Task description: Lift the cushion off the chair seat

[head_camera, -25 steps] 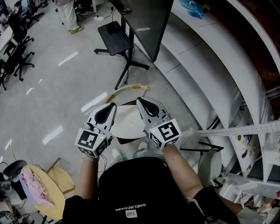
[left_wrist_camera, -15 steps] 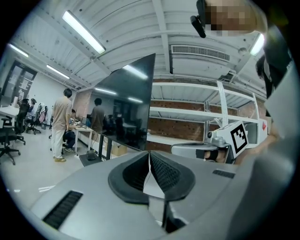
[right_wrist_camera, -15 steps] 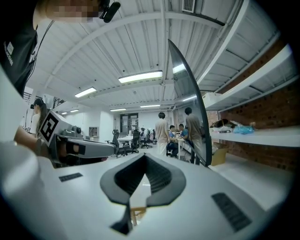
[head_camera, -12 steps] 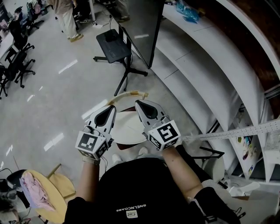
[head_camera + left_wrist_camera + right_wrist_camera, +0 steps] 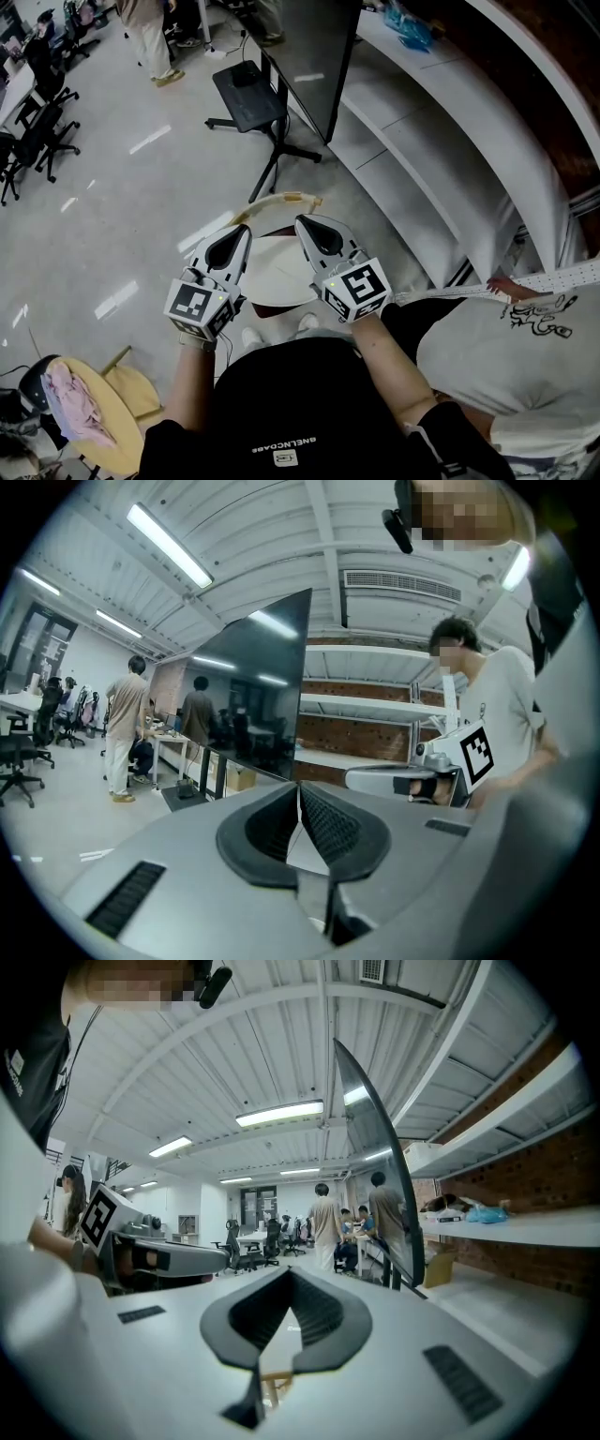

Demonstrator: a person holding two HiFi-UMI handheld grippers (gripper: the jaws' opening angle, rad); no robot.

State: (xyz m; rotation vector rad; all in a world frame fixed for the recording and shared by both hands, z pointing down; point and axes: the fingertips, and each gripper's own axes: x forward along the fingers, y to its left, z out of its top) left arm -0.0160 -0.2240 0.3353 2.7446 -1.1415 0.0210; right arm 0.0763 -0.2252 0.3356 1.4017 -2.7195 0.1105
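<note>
The left hand-held gripper (image 5: pixel 238 234) is clenched on the white cushion (image 5: pixel 277 274) at its 9 o'clock edge, and the right hand-held gripper (image 5: pixel 307 227) pinches its 3 o'clock edge. The cushion hangs between them and looks raised off the seat, which it hides. The chair back (image 5: pixel 272 202) curves at its 12 o'clock. The next move calls for an even two-sided grip while carrying it clear.
</note>
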